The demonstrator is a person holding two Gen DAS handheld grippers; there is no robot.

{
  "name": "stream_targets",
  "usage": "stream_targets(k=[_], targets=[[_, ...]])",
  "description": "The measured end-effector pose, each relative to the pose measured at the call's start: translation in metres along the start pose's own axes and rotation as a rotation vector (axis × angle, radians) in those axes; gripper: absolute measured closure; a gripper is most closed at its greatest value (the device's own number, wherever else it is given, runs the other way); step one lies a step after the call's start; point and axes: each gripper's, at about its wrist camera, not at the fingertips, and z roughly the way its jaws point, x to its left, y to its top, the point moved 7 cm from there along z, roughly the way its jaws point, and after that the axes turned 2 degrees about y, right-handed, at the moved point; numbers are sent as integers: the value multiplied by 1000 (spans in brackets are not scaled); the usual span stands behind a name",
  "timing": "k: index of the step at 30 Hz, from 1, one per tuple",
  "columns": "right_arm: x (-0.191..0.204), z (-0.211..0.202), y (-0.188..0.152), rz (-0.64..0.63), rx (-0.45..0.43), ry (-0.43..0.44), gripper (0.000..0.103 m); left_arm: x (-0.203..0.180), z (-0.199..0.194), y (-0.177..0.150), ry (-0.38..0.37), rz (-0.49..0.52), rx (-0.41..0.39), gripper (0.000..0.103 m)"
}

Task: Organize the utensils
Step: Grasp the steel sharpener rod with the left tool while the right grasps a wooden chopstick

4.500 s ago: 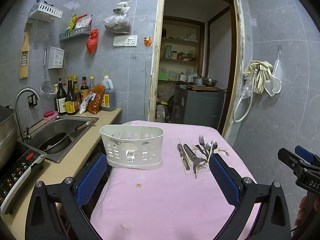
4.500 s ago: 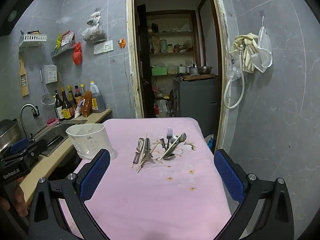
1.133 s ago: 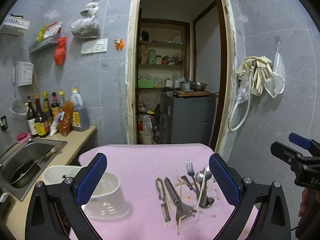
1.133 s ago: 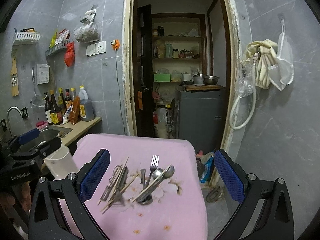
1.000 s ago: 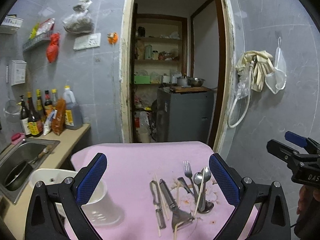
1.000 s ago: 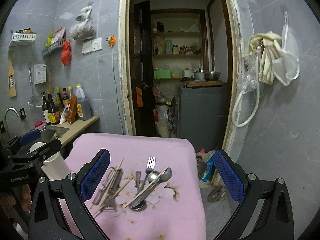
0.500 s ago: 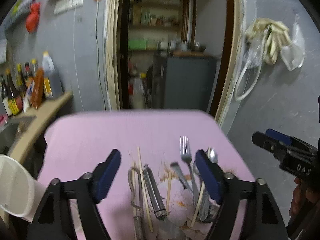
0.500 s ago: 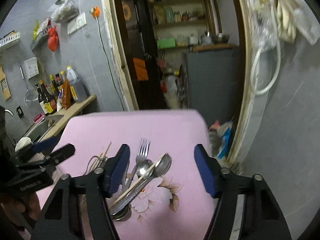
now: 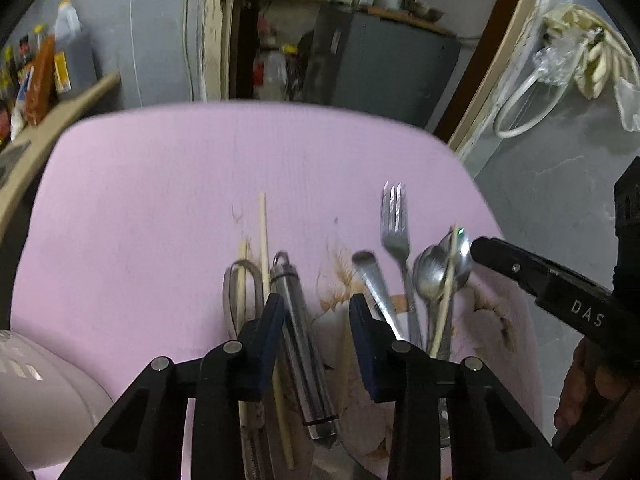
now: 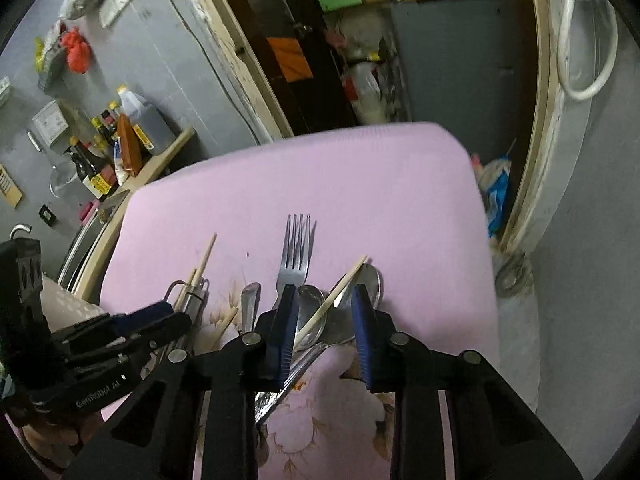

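Observation:
Utensils lie in a heap on the pink tablecloth (image 9: 160,200). My left gripper (image 9: 316,312) is low over a steel peeler handle (image 9: 300,340), its blue pads partly closed either side of it, with a gap left. Wooden chopsticks (image 9: 263,232) lie to its left. A fork (image 9: 394,220) and spoons (image 9: 432,272) lie to the right. My right gripper (image 10: 326,308) is low over the spoons (image 10: 316,312) and a chopstick (image 10: 336,296), jaws partly closed with a gap. The fork (image 10: 294,252) lies just beyond. The white utensil holder (image 9: 36,392) stands at the left.
The counter with sauce bottles (image 10: 104,148) and the sink lie left of the table. A doorway with a grey cabinet (image 9: 392,68) is behind. The table's right edge drops to the floor by the grey wall (image 10: 580,260).
Both grippers have dropped down and forward onto the utensil heap. Their jaws have narrowed from wide open to a small gap. The holder has slid out to the left edge of view.

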Motion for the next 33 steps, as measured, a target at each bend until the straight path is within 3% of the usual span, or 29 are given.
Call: stream_targets(k=[5,10,14,24,27,30,33], targets=[[-7,19,-7,79,72,-6,81,5,8,-2,-9,-25,54,72],[-8,36,-11,144,116,24,86,8,20,-5,-51,-53,156,80],[-9,41,-10,177,125,32,86,6,26,-3,-60,-53,166,81],[-11,55,-2,288,168,84,94,1,48,28,-72,-37,268,81],[-7,52,-2,296,150,108,95,-3,52,34,-56,-19,272,83],[-2,34,0,284,94,147,96,-3,49,32,-119,-48,256,85],[6,11,1,260,22,176,96,0,34,28,-147,-64,189,85]])
